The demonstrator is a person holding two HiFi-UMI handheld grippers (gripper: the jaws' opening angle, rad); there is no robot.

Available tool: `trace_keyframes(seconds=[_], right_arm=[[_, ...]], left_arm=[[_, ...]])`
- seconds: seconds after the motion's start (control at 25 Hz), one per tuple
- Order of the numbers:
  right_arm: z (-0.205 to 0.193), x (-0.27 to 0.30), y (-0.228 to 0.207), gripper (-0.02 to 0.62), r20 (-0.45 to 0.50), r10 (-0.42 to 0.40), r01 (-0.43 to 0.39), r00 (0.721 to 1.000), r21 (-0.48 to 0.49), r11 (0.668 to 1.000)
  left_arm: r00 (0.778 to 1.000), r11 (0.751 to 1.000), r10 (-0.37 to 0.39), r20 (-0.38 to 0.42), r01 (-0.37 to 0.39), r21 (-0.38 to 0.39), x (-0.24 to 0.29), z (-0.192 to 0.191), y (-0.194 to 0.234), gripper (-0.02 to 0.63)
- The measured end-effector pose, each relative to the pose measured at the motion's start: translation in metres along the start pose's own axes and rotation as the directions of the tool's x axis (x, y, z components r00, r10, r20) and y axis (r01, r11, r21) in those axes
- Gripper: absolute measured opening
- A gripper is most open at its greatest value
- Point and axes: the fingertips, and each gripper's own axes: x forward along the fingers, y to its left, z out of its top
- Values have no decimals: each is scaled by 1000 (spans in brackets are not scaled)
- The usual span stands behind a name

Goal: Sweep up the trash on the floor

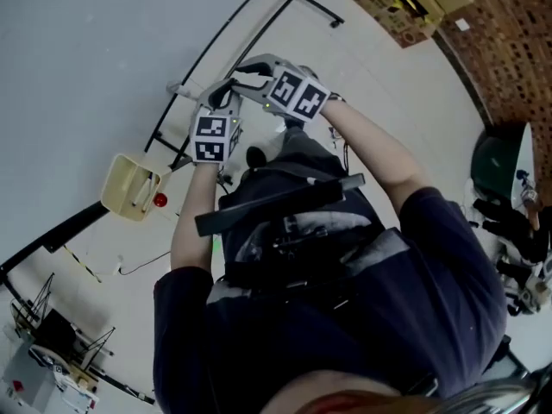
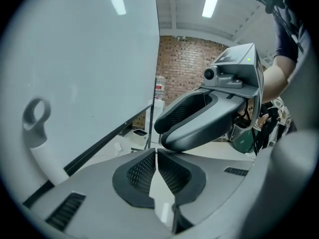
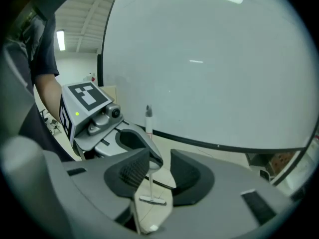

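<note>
text: none legible | signs: black-and-white square markers (image 1: pixel 289 84) on both hand-held gripper cubes (image 1: pixel 213 138) — no print

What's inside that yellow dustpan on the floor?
The dustpan holds a pale bar; a small red thing sits at its right corner, inside or just outside, unclear. Anything finer is too small to see.

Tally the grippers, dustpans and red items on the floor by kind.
Grey two-jaw grippers: 2, the left gripper and the right gripper
Cream plastic dustpan: 1
Small red round item: 1
Total: 4
</note>
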Motion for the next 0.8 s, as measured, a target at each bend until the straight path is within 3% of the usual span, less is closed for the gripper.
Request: trace_keyframes(seconds=[0.16,0.4,0.6,0.8], right_arm=[[0,-44,2,130,17,-53,53,998,-12,999],[-3,-119,-6,8,99,-149,149,984,6,989],[-1,-186,10,8,191,-164,171,968,-24,985],[-2,-246,36,8,277,-164,184,947,-49,982]], left_arm=[[998,996,-69,5,68,57,13,24,-37,0],[994,990,-98,47,92,110,30,76,-89,0],[990,989,-95,99,83,124,27,113,-136,0],[987,980,-83,136,56,191,9,139,-185,0]])
